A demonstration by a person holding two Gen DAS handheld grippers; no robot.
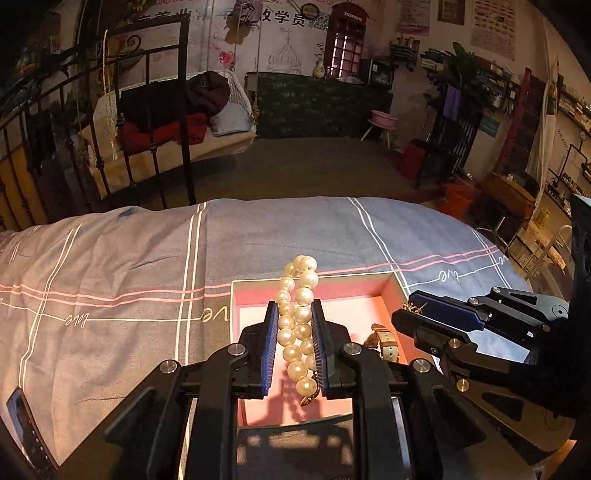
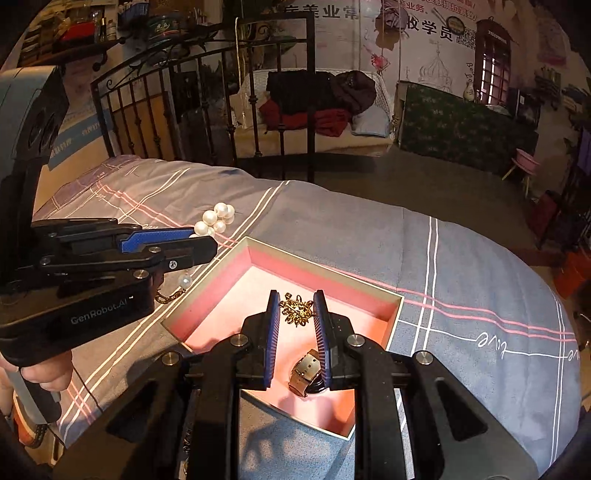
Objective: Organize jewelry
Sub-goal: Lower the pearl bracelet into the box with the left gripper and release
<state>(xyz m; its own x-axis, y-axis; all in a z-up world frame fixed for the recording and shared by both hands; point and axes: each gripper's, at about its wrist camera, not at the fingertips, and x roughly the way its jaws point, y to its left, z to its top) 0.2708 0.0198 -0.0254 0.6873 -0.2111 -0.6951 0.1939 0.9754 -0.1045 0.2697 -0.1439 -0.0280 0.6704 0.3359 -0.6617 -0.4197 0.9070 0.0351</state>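
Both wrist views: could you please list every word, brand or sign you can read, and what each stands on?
"GenRobot.AI": on the left hand-held gripper body.
"love": cursive, on the bedspread.
"TELEPHONE": faint, atop the red phone-booth mural.
"学员": on the wall banner; its other characters are cut off.
Posters: too small to read.

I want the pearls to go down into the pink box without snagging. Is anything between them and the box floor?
Nothing visible blocks the drop. The left gripper holds the pearl strand above the open box, whose floor is bare pink there. The watch lies toward the right, and the right gripper holds a gold brooch above the box.
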